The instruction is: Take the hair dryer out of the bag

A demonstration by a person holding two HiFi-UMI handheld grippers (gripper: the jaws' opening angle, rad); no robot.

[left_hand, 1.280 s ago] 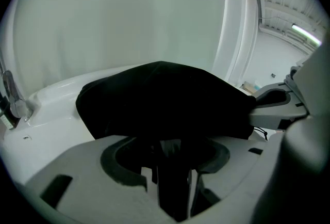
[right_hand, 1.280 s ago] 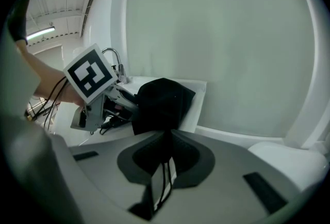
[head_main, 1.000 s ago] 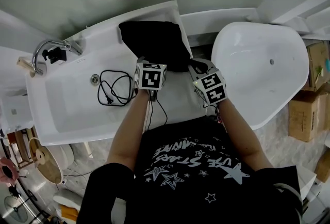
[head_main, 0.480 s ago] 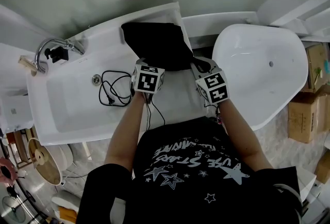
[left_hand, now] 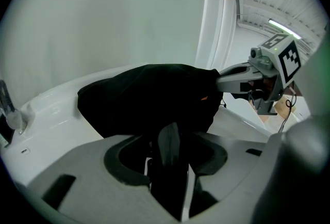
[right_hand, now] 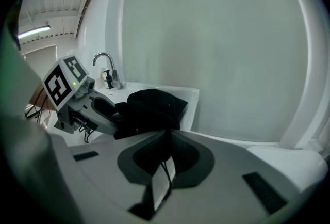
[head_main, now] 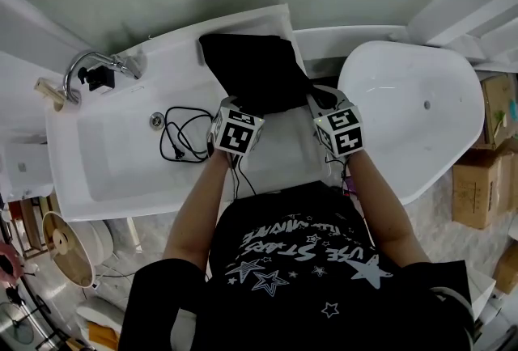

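A black bag lies on the far rim of the white sink. My left gripper is at the bag's near opening, shut on a dark rounded piece of the hair dryer. The rest of the dryer is hidden in the bag. Its black cord runs from the left gripper and coils in the sink. My right gripper is shut on the bag's right edge. In the right gripper view, black cloth leads into the right gripper.
A chrome faucet stands at the sink's far left corner. A white oval tub sits to the right, with cardboard boxes beyond it. A grey wall rises right behind the sink and bag.
My left gripper has drawn back a little from the bag toward me and rolled slightly, still gripping the dark piece. The right gripper has held its place on the bag's edge.
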